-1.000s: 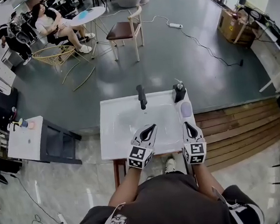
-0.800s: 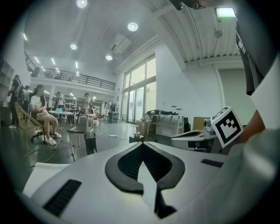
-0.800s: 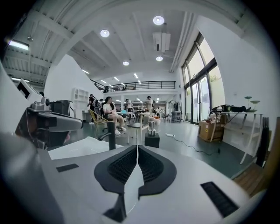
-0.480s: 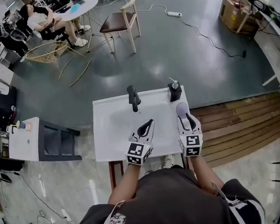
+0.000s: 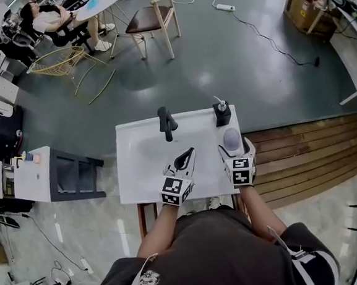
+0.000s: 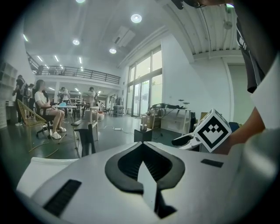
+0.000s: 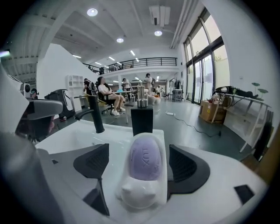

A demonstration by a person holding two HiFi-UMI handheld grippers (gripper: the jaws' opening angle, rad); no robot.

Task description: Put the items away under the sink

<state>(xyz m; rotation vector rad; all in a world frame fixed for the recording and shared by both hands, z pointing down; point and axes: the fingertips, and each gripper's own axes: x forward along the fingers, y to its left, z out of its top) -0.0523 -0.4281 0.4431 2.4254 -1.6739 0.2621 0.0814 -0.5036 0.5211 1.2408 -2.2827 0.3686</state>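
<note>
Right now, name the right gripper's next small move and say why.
Probably close the right gripper on the soap dish: its jaws have just been opening and now stand apart, flanking the dish that holds the purple soap.

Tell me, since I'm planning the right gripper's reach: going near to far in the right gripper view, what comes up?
Nearest, the white soap dish → purple soap lying in it → black soap dispenser → seated person across the room.
</note>
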